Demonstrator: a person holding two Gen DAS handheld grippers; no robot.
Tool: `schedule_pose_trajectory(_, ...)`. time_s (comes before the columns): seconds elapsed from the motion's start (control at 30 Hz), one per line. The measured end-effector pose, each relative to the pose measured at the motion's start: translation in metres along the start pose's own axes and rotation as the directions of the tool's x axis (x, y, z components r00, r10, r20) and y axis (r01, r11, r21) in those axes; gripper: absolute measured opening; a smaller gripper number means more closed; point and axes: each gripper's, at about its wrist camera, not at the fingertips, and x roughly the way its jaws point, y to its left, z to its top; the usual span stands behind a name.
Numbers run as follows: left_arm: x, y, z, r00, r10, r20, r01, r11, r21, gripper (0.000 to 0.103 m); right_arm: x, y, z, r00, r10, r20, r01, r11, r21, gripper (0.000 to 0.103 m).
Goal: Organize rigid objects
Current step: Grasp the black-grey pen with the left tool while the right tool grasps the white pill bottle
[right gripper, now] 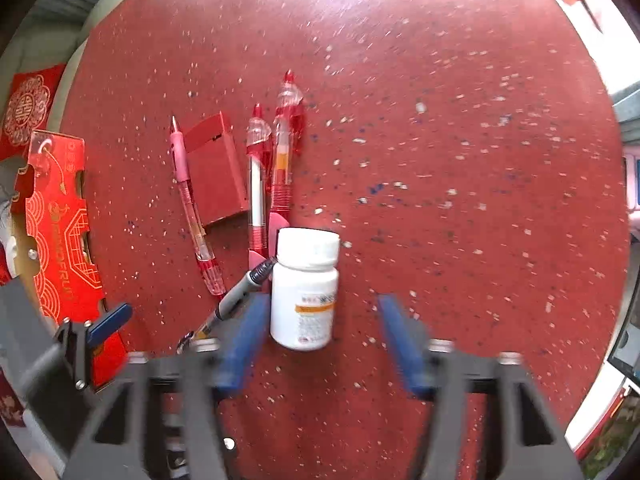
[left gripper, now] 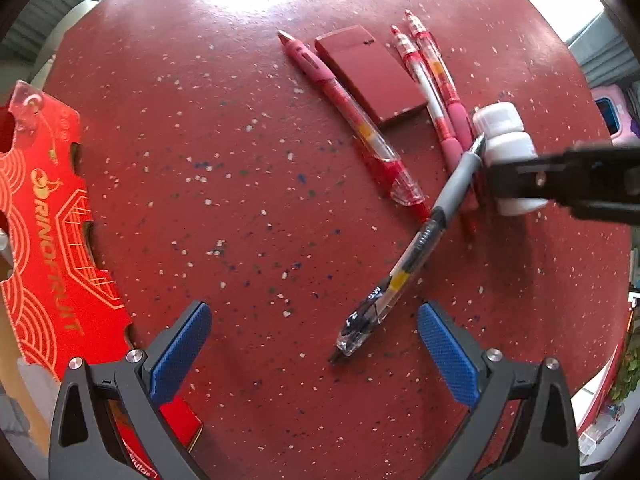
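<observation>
A white pill bottle (right gripper: 305, 288) lies on the red speckled table, between the open fingers of my right gripper (right gripper: 322, 326), closer to the left finger. It also shows in the left wrist view (left gripper: 505, 144), partly behind the right gripper. A black and grey pen (left gripper: 416, 246) lies slanted, its tip near the bottle; its clip end lies between my open left gripper's (left gripper: 314, 340) fingers. Three red pens (left gripper: 348, 120) (left gripper: 424, 88) (left gripper: 440, 76) and a flat red box (left gripper: 370, 74) lie in a row beyond it. Both grippers hold nothing.
A red printed carton (left gripper: 48, 240) stands at the table's left edge, also in the right wrist view (right gripper: 60, 220). The round table's (right gripper: 460, 160) right half is bare. Its edge curves around all sides.
</observation>
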Motion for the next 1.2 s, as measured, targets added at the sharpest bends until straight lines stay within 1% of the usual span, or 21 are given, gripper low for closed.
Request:
schedule_pose_trajectory(0.1,-0.005,-0.004,0.002,1.0,0.002,0.015,-0.003,1.0,0.02,0.103,-0.003,-0.014,-0.004,1.0,0.016,0.004,-0.016,1.0,0.021,0.034)
schedule_pose_trajectory(0.17,-0.006,-0.018,0.004,1.0,0.001,0.025,-0.003,0.998,0.063,0.103,-0.007,-0.033,-0.011,1.0,0.017,0.0,-0.017,0.999,0.044,0.034)
schedule_pose_trajectory(0.33,-0.005,-0.054,0.011,0.999,0.013,0.041,-0.019,0.984,0.174,0.103,-0.014,-0.079,-0.046,1.0,-0.003,-0.025,0.006,0.992,0.127,0.034)
schedule_pose_trajectory(0.4,-0.004,-0.062,0.013,0.999,-0.008,0.042,0.0,0.98,0.2,0.103,-0.016,-0.089,-0.056,1.0,-0.004,-0.025,0.007,0.99,0.143,0.034)
schedule_pose_trajectory(0.47,0.0,-0.067,0.018,0.999,-0.031,0.007,0.029,0.982,0.188,0.103,-0.019,-0.094,-0.063,1.0,-0.002,-0.022,0.005,0.988,0.153,0.034)
schedule_pose_trajectory(0.5,0.0,-0.063,0.022,0.999,-0.041,-0.012,0.043,0.984,0.17,0.103,-0.02,-0.095,-0.066,1.0,0.0,-0.021,0.003,0.988,0.155,0.034)
schedule_pose_trajectory(0.57,0.002,-0.063,0.027,0.998,-0.03,-0.053,0.04,0.982,0.184,0.103,-0.023,-0.094,-0.079,1.0,0.002,-0.014,0.0,0.989,0.148,0.034)
schedule_pose_trajectory(0.6,0.002,-0.064,0.03,0.997,-0.027,-0.068,0.04,0.979,0.201,0.099,-0.025,-0.094,-0.083,1.0,-0.001,-0.011,0.003,0.99,0.141,0.034)
schedule_pose_trajectory(0.63,-0.001,-0.067,0.029,0.998,-0.03,-0.058,0.042,0.976,0.212,0.095,-0.03,-0.099,-0.089,1.0,-0.003,-0.009,0.004,0.991,0.135,0.034)
schedule_pose_trajectory(0.67,-0.006,-0.073,0.03,0.999,-0.034,-0.035,0.041,0.974,0.223,0.08,-0.033,-0.097,-0.092,1.0,-0.003,-0.004,0.003,0.992,0.129,0.034)
schedule_pose_trajectory(0.7,-0.014,-0.077,0.026,0.999,-0.037,-0.009,0.038,0.971,0.236,0.055,-0.035,-0.095,-0.095,1.0,-0.002,0.0,0.002,0.992,0.125,0.034)
schedule_pose_trajectory(0.73,-0.016,-0.084,0.023,0.999,-0.034,-0.001,0.034,0.97,0.241,0.039,-0.037,-0.094,-0.101,1.0,-0.001,0.004,0.001,0.992,0.123,0.034)
schedule_pose_trajectory(0.77,-0.021,-0.081,0.022,0.999,-0.032,-0.007,0.033,0.971,0.235,0.012,-0.039,-0.092,-0.11,1.0,0.001,0.009,-0.003,0.993,0.122,0.034)
schedule_pose_trajectory(0.83,-0.023,-0.073,0.016,0.992,-0.112,-0.054,0.119,0.981,0.154,0.011,-0.042,-0.088,-0.116,1.0,0.004,0.015,-0.005,0.993,0.116,0.034)
schedule_pose_trajectory(0.87,-0.023,-0.06,0.007,0.99,-0.128,-0.054,0.134,0.983,0.127,0.01,-0.044,-0.086,-0.119,1.0,0.001,0.017,-0.003,0.994,0.108,0.034)
schedule_pose_trajectory(0.9,-0.027,-0.056,0.002,0.99,-0.135,-0.048,0.14,0.984,0.113,0.01,-0.045,-0.083,-0.122,1.0,-0.002,0.02,0.0,0.995,0.1,0.034)
schedule_pose_trajectory(0.93,-0.032,-0.053,-0.002,0.988,-0.147,-0.044,0.151,0.983,0.106,0.01,-0.047,-0.079,-0.124,1.0,-0.006,0.024,0.004,0.996,0.089,0.034)
schedule_pose_trajectory(0.97,-0.041,-0.047,-0.007,0.986,-0.162,-0.039,0.165,0.981,0.101,0.01,-0.052,-0.074,-0.109,1.0,-0.007,0.024,0.005,0.997,0.082,0.034)
schedule_pose_trajectory(1.07,-0.063,-0.033,-0.023,0.982,-0.188,-0.022,0.19,0.975,0.119,0.01,-0.054,-0.059,-0.113,1.0,-0.006,0.023,0.005,0.999,0.053,0.034)
schedule_pose_trajectory(1.17,-0.08,-0.029,-0.048,0.977,-0.211,-0.009,0.21,0.969,0.128,0.011,-0.053,-0.036,-0.119,1.0,-0.006,0.015,0.006,1.0,0.022,0.034)
schedule_pose_trajectory(1.2,-0.084,-0.028,-0.05,0.976,-0.217,-0.006,0.216,0.968,0.128,0.011,-0.053,-0.03,-0.121,1.0,-0.007,0.014,0.007,1.0,0.012,0.034)
